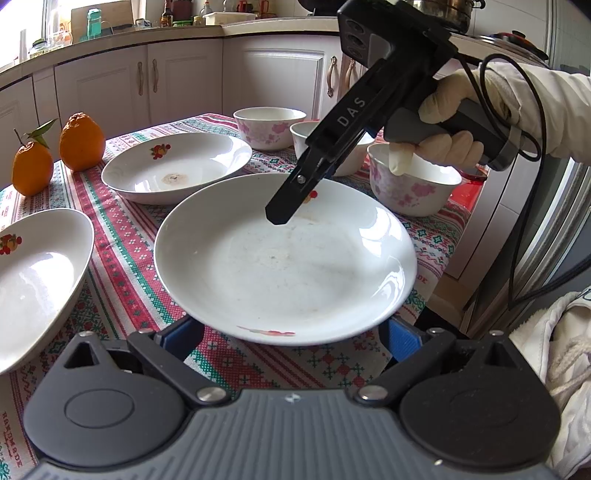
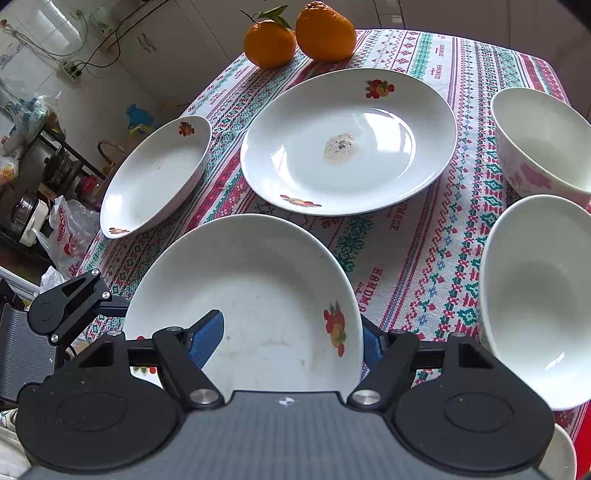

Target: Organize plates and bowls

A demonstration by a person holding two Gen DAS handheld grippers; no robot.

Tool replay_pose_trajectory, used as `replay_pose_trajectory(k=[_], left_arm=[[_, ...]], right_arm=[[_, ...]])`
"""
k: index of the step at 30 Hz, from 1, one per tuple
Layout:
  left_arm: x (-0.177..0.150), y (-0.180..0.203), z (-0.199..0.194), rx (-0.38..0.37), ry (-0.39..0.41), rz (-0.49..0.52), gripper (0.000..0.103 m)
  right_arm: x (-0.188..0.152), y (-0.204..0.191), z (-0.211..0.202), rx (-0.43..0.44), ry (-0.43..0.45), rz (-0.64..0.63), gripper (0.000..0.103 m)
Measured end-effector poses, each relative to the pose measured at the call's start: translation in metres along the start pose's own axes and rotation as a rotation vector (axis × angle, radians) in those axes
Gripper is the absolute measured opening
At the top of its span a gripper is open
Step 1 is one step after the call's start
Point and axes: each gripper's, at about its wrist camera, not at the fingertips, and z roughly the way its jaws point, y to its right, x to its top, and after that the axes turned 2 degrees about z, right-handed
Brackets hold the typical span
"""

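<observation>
A white plate with fruit prints (image 1: pixel 284 258) sits at the table's near edge, also in the right wrist view (image 2: pixel 255 295). My left gripper (image 1: pixel 291 339) is open, its blue pads (image 1: pixel 400 341) on either side of the plate's near rim. My right gripper (image 2: pixel 291 339) is over the plate's far rim, one blue pad (image 2: pixel 207 339) inside the plate and the other behind the rim; from the left wrist view it (image 1: pixel 280 214) reaches down onto the plate. Two more plates (image 2: pixel 347 140) (image 2: pixel 155 177) lie beyond. Flowered bowls (image 2: pixel 535 295) (image 2: pixel 543 140) stand at the right.
Two oranges (image 2: pixel 295 35) sit at the far table corner. A patterned tablecloth (image 2: pixel 406 236) covers the table. A third bowl (image 1: pixel 413 184) stands behind my right hand. Kitchen cabinets (image 1: pixel 177 77) lie beyond the table; clutter and bags (image 2: pixel 62 229) are on the floor.
</observation>
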Motion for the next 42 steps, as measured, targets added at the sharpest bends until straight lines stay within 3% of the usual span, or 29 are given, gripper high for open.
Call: replay_pose_trajectory(k=[11,22,34,42], left_arm=[[0.003,-0.007,-0.017,0.019,0.008,-0.022,0.1],[0.001,-0.037,-0.053,0.11,0.034,-0.073,0.1],[-0.012,-0.084,-0.085,0.251,0.031,-0.168,0.1],[-0.02,-0.109,-0.089,0.294,0.025,-0.218,0.1]], right_arm=[[0.011,-0.023,-0.004,0.01,0.02,-0.044,0.08],[0.053,-0.066,0.008,0.057,0.033,-0.147,0.08],[0.113,-0.123,0.055,0.13,0.002,-0.281,0.08],[0.136,-0.14,0.083,0.152,-0.011,-0.307,0.08]])
